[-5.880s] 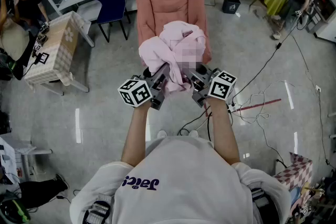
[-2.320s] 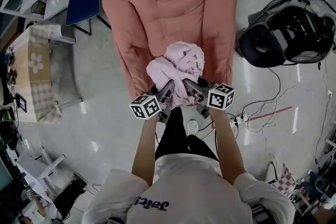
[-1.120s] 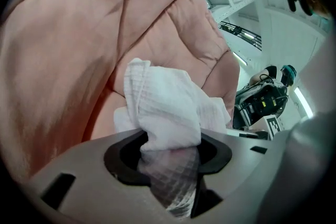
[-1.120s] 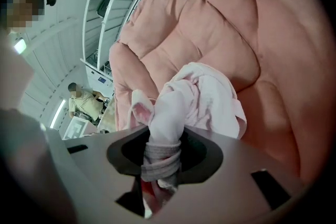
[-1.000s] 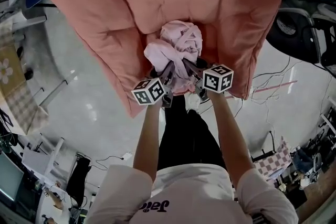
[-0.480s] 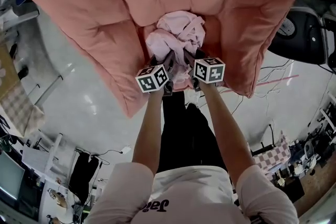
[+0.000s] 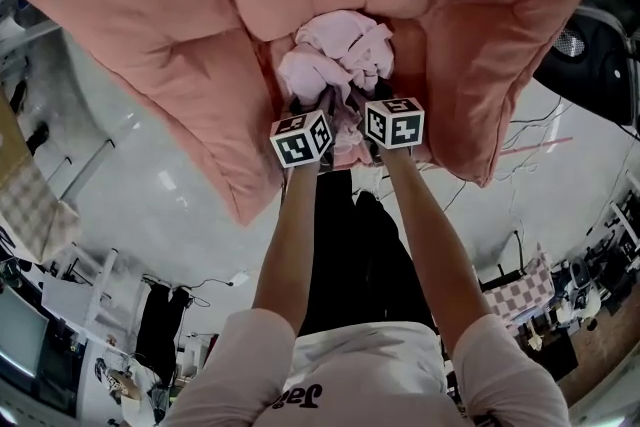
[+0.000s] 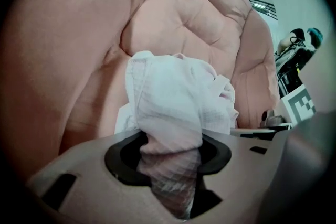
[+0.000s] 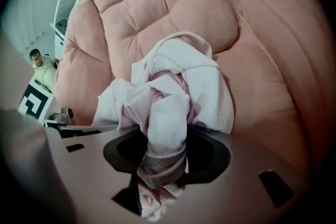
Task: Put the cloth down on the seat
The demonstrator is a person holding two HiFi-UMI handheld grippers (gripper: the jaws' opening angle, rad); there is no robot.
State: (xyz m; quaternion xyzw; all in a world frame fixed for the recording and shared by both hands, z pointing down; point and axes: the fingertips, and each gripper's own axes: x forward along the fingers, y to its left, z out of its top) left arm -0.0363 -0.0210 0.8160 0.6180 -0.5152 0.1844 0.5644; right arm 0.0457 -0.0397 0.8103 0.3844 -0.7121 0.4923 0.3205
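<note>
The pale pink cloth (image 7: 335,50) is a crumpled bundle resting on the seat of the salmon armchair (image 7: 180,5), up against its backrest. Both grippers are at the bundle's near edge. My left gripper (image 7: 320,103) grips a twisted fold of the cloth (image 8: 173,97), and its jaws are closing slightly. My right gripper (image 7: 362,105) has its jaws opening; a rolled strand of the cloth (image 9: 168,97) still stands between them, with dark gaps on both sides. The marker cubes hide the jaws in the head view.
The armchair's padded arms (image 7: 500,65) rise on both sides of the bundle. A black chair base (image 7: 600,55) and cables (image 7: 530,140) lie on the floor at right. A checkered cloth (image 7: 30,205) is at left. The person's legs stand right before the seat.
The grippers have carried the cloth forward and down onto the seat, and the two cubes have drawn closer together. The cloth bundle now rests on the cushion.
</note>
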